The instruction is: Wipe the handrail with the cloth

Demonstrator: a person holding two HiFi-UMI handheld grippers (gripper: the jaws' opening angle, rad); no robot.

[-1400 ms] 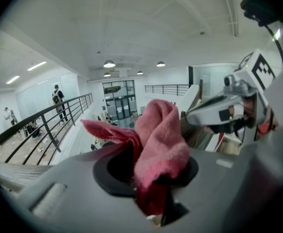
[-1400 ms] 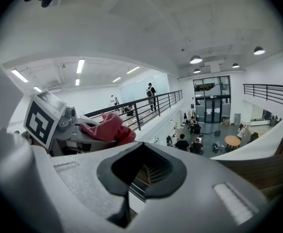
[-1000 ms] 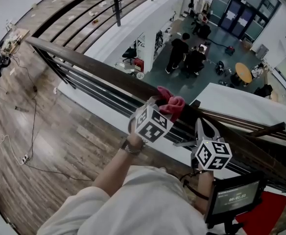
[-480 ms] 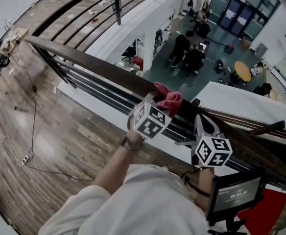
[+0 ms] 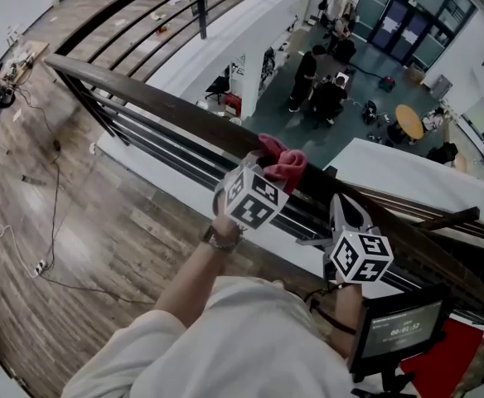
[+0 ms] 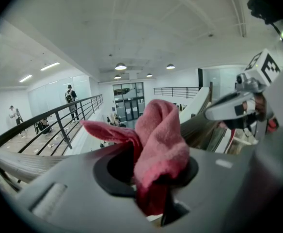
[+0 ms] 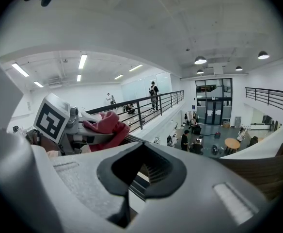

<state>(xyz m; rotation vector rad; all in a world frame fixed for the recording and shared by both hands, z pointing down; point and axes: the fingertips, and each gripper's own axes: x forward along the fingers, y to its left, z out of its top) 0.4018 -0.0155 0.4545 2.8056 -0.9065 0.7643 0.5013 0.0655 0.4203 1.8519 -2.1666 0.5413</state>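
The dark wooden handrail runs from upper left to lower right in the head view. A pink cloth lies bunched on top of it, and my left gripper is shut on that cloth, pressing it to the rail. In the left gripper view the cloth bulges out between the jaws of the left gripper. My right gripper hovers just right of it over the rail, shut and empty. In the right gripper view the right gripper holds nothing, with the cloth off to its left.
Black metal rails run under the handrail, with a wood plank floor on my side. Beyond the rail is a drop to a lower floor with people and a round table. A screen device hangs at lower right.
My left gripper and the pink cloth have slid a little up and left along the handrail. The right gripper has hardly moved.
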